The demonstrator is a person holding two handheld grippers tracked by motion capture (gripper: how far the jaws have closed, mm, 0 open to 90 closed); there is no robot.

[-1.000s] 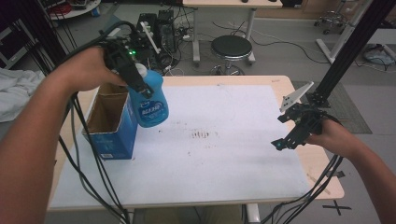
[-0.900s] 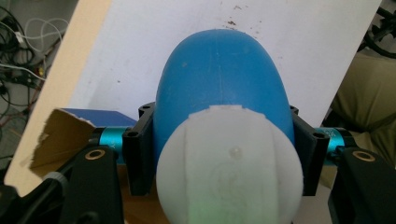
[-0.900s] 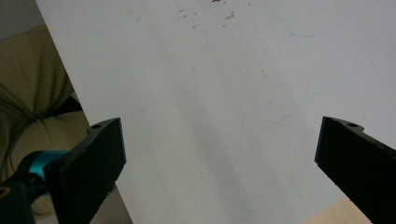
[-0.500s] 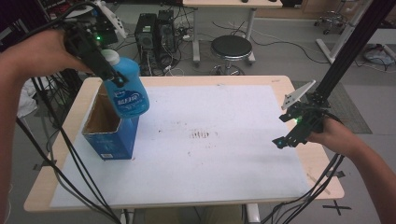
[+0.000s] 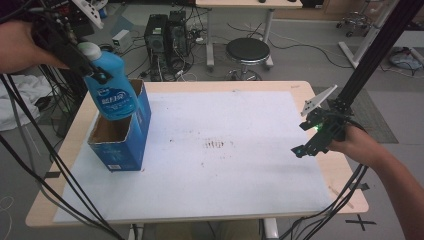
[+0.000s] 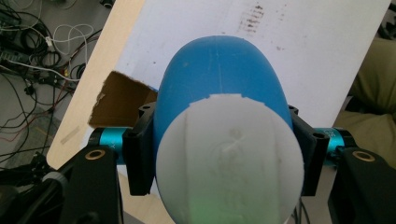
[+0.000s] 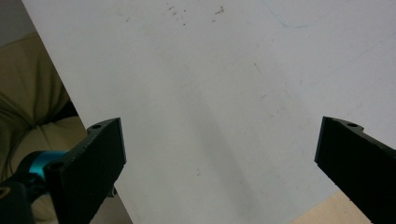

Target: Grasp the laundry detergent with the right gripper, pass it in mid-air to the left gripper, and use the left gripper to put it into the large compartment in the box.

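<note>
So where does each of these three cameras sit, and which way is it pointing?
High view: above the table, looking forward and down; both forearms show.
Left gripper view: on the left hand-held gripper, looking down its jaws at the blue bottle.
Right gripper view: on the right hand-held gripper, facing bare tabletop.
High and left views share bottle and box.
</note>
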